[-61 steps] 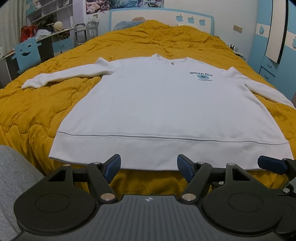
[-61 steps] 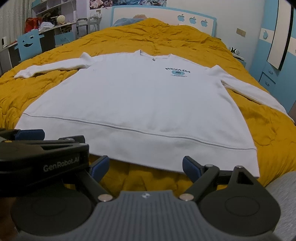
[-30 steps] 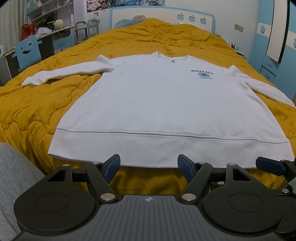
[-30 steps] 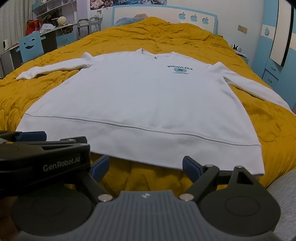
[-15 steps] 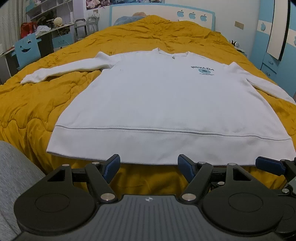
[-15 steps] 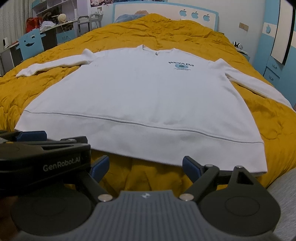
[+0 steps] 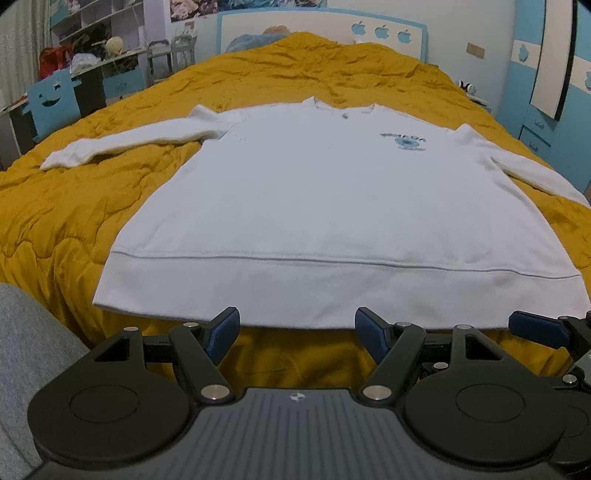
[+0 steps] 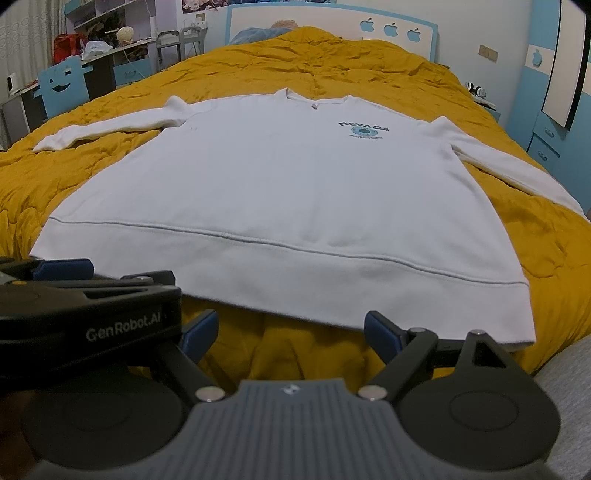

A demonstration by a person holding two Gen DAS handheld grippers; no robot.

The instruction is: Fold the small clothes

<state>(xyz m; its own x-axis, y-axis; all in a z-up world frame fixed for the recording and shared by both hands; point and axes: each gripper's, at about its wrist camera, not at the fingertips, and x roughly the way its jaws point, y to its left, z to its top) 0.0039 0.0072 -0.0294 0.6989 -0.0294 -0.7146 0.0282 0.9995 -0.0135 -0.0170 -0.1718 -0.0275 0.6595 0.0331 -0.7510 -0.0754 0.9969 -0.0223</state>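
Note:
A white long-sleeved sweatshirt point(image 7: 332, 199) with a small blue NEVADA print point(image 8: 364, 130) lies flat, front up, on the bed, sleeves spread to both sides, hem toward me. It also shows in the right wrist view point(image 8: 288, 192). My left gripper point(image 7: 297, 334) is open and empty, just short of the hem's middle. My right gripper point(image 8: 291, 334) is open and empty, just short of the hem's right part. The left gripper's body point(image 8: 85, 314) shows at the left of the right wrist view, close beside the right one.
A mustard quilted bedspread point(image 7: 74, 206) covers the bed. A white and blue headboard point(image 7: 321, 26) stands at the far end. A desk, a blue chair point(image 7: 51, 99) and shelves stand at the left. Blue drawers point(image 8: 546, 147) stand at the right. Grey fabric point(image 7: 26, 354) is at lower left.
Both grippers have moved slightly forward and up over the bed's near edge; the sweatshirt shows more from above. Both jaws stayed open and the sweatshirt has not moved.

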